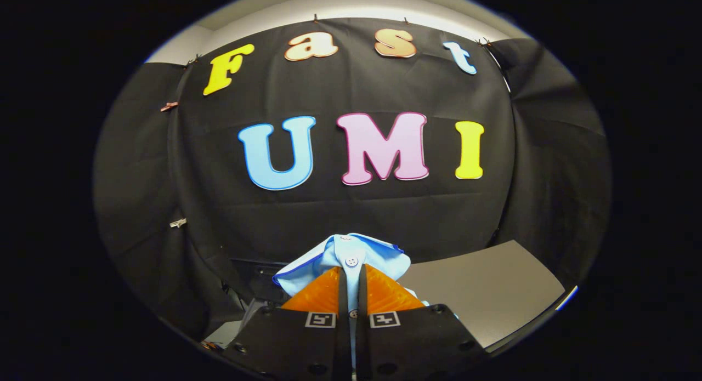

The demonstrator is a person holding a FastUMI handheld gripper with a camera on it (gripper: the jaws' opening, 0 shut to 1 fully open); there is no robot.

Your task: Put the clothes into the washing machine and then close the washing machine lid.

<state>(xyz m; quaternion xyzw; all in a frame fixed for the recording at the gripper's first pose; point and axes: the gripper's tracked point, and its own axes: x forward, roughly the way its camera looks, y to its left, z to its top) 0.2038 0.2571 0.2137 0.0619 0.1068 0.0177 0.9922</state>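
Note:
A light blue garment (340, 255) with a white button and darker blue trim is pinched between the two fingers of my gripper (351, 271). Its cloth bunches up above the fingertips and hangs to both sides of them. Both fingers press on the fabric, with only a thin strip of it between them. The garment is held up in the air in front of the black cloth wall. Most of the cloth below the fingers is hidden by the gripper body.
A grey flat surface (488, 293) lies beyond the fingers to the right, with its edge curving toward me. A dark object (258, 277) sits low behind the garment to the left. The black booth wall (356, 211) stands close ahead.

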